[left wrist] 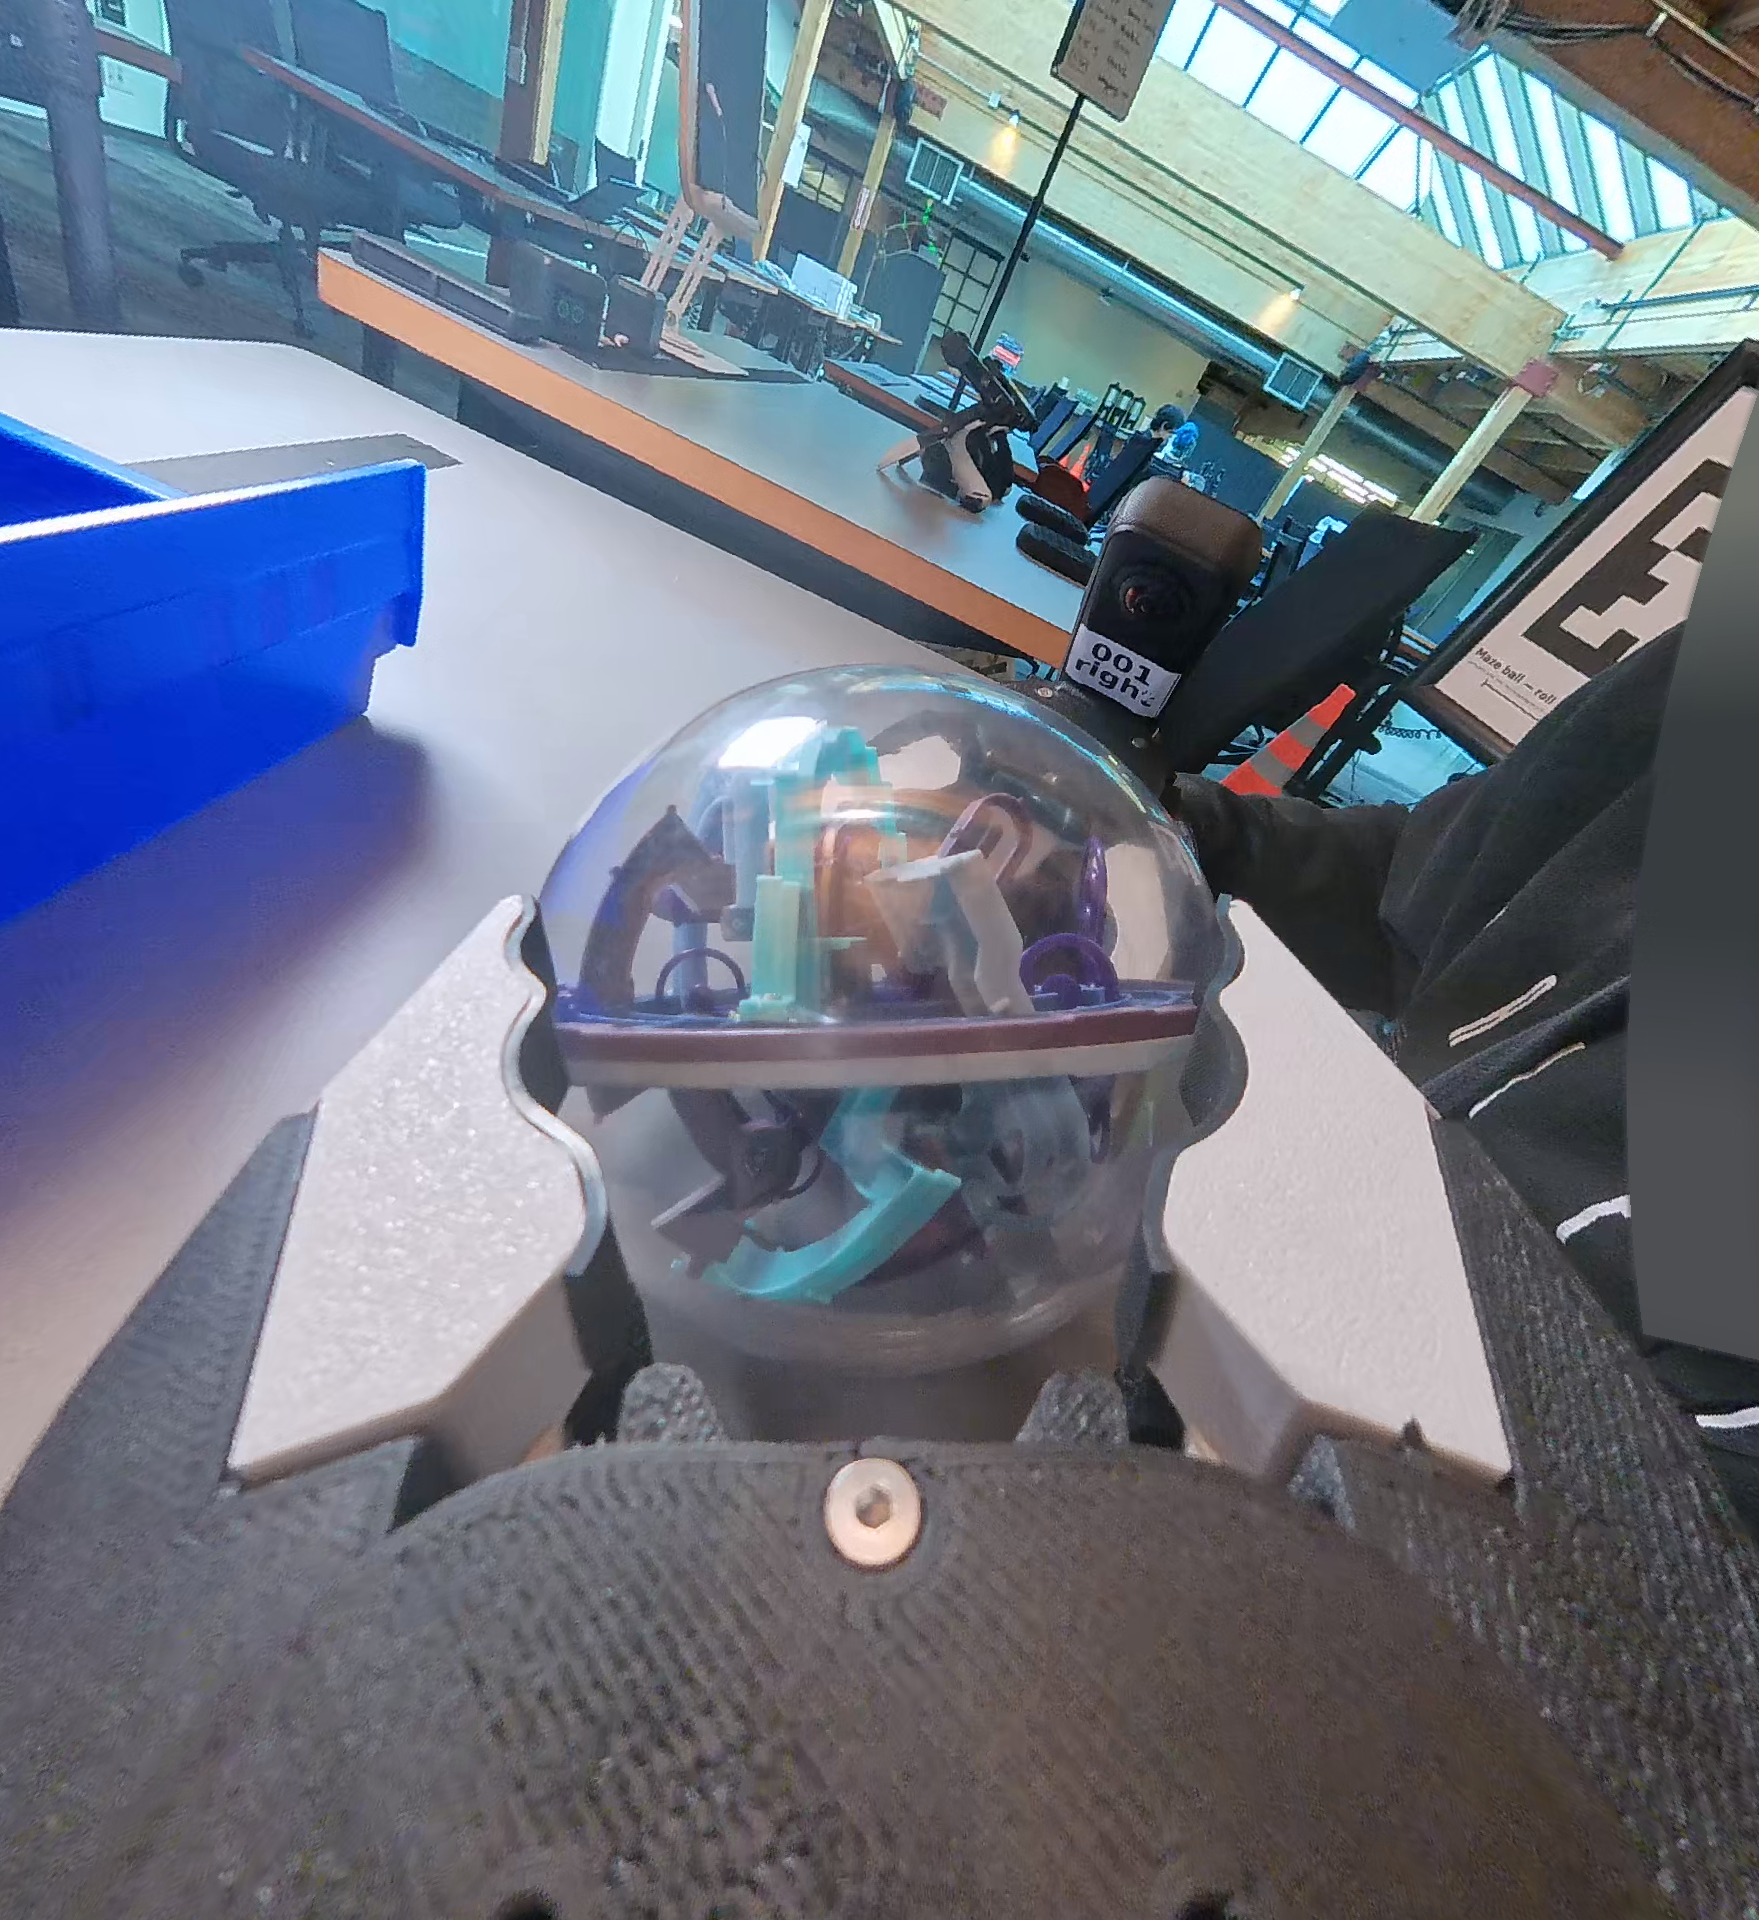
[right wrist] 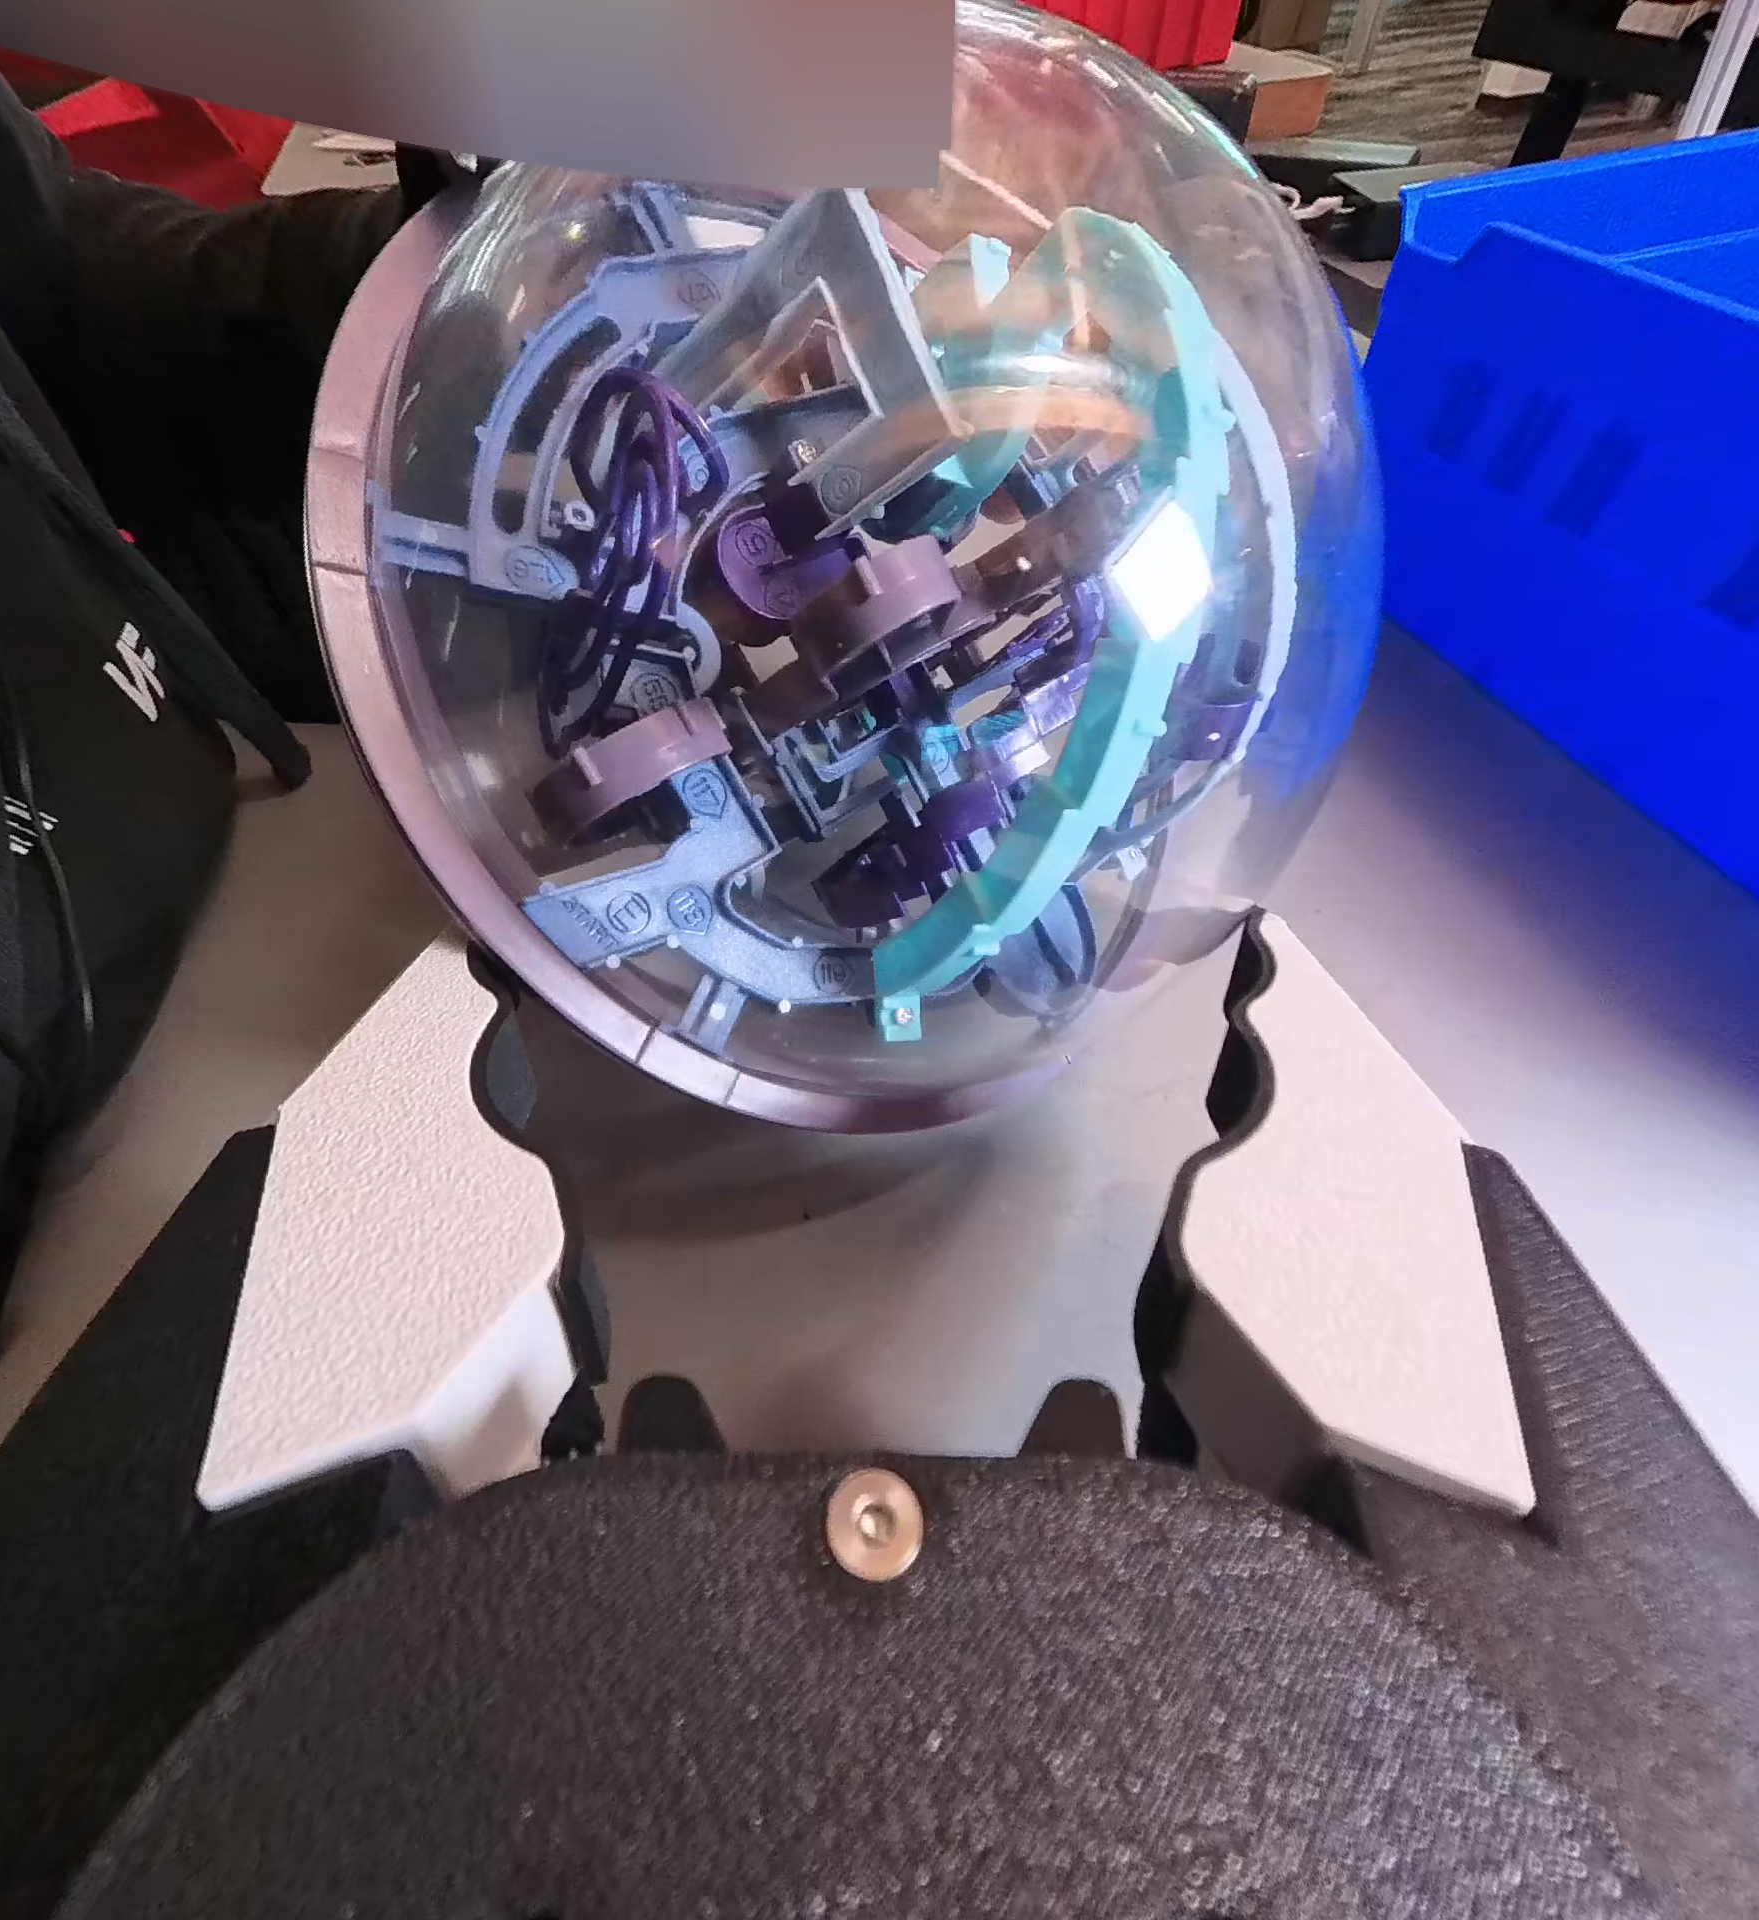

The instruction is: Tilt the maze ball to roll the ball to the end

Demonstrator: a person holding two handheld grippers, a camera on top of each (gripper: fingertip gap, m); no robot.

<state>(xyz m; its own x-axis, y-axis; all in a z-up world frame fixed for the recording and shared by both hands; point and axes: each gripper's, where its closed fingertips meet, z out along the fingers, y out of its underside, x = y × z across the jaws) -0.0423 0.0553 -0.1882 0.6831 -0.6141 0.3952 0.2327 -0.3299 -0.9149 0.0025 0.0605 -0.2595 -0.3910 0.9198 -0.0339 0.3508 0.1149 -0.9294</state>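
Note:
The maze ball [left wrist: 875, 935] is a clear sphere with teal, purple and grey tracks inside and a dark band round its middle. My left gripper [left wrist: 875, 997] is shut on it, a finger on each side at the band, which lies level. In the right wrist view the maze ball [right wrist: 833, 582] fills the centre, its band tilted. My right gripper [right wrist: 870, 977] has its jaws wide apart, with the ball's lower edge at the fingertips. The right gripper's body [left wrist: 1155, 592] shows behind the ball in the left wrist view. I cannot pick out the small ball inside.
A blue bin [left wrist: 127, 644] stands on the grey table [left wrist: 594, 582] left of the ball; it is on the right in the right wrist view [right wrist: 1633, 520]. A person's black sleeve [left wrist: 1477, 935] is close by the ball. A marker board [left wrist: 1633, 551] stands behind.

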